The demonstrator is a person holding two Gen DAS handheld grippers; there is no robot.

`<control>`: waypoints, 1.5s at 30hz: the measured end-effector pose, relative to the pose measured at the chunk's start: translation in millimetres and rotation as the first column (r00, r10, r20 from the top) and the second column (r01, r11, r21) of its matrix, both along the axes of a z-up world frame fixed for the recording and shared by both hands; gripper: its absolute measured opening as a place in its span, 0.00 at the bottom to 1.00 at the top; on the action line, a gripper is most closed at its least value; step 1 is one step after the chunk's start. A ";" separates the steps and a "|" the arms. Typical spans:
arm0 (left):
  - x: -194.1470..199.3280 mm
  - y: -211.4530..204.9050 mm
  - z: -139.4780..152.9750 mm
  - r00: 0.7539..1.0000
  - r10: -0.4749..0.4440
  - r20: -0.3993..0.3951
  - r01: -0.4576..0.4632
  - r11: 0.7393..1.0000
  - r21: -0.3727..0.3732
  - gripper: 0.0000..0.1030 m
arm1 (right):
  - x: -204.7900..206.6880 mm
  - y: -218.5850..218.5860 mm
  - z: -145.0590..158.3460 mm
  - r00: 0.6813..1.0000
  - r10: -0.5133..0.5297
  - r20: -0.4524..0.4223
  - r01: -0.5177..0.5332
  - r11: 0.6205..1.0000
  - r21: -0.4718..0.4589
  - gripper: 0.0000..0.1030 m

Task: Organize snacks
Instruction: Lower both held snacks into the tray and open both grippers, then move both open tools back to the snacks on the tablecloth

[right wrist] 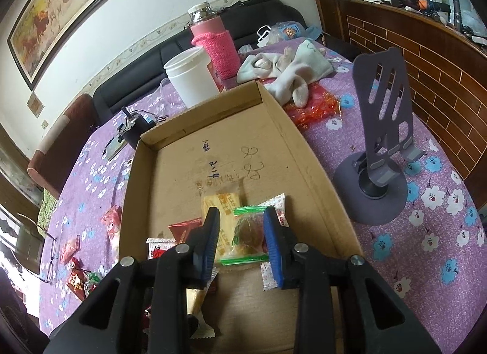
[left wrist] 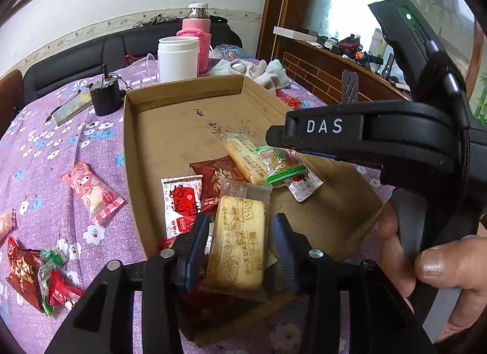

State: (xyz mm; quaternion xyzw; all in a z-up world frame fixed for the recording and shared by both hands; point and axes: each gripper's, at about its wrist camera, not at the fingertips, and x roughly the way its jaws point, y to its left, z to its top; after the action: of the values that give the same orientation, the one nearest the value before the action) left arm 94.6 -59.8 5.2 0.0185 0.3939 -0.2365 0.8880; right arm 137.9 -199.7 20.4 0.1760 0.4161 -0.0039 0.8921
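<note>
At the bottom centre of the left wrist view, the left gripper (left wrist: pixel 240 250) hangs over the near end of a shallow cardboard tray (left wrist: pixel 182 95). A pale biscuit packet (left wrist: pixel 236 243) in clear wrap stands lengthwise between its two blue pads (left wrist: pixel 281 250). The jaws are partly open, with a visible gap between each pad and the wrapper, so the packet lies in the tray rather than being pinched.

Just above it in the frame lie a dark red packet (left wrist: pixel 217 182), a white-and-red packet (left wrist: pixel 179 202) to its left, a second biscuit packet (left wrist: pixel 243 153) and a green-edged clear snack bag (left wrist: pixel 280 165).

In the right wrist view, the right gripper (right wrist: pixel 242 244) sits low in the centre, over the same tray (right wrist: pixel 307 153). The green-edged snack bag (right wrist: pixel 246 235) lies directly between its fingers. The jaws stand narrowly apart, roughly the bag's width; whether the pads actually press on it I cannot tell.

Outside the tray, on the purple flowered tablecloth (left wrist: pixel 45 147), a pink sweet packet (left wrist: pixel 91 192) lies at the left middle of the left view and a cluster of red wrapped snacks (left wrist: pixel 33 281) at lower left. A hand (left wrist: pixel 438 265) grips a handle at the lower right.
</note>
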 end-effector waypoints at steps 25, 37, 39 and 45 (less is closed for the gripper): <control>-0.1 18.7 15.5 0.997 0.058 0.047 -0.056 0.998 -0.040 0.54 | -6.2 0.7 11.4 0.998 -0.013 0.061 0.012 1.000 0.017 0.28; -15.9 58.8 38.6 0.993 0.115 -0.014 -0.116 0.991 -0.062 0.54 | -12.1 14.2 19.8 0.991 0.051 0.120 -0.055 0.998 0.025 0.31; -25.8 79.0 43.5 0.990 0.138 0.004 -0.137 0.989 -0.045 0.54 | -12.7 20.6 20.3 0.989 0.080 0.127 -0.085 0.996 0.034 0.31; -55.2 178.9 36.5 0.958 0.288 0.017 -0.287 0.957 -0.030 0.54 | -19.7 58.1 25.1 0.962 0.223 0.156 -0.226 0.974 0.003 0.31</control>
State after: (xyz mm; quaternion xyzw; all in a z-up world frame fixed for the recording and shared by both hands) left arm 39.4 119.0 41.7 -0.0485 0.3796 -0.1102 0.9173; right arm 118.2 -141.6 45.5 0.1367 0.3627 0.1151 0.9146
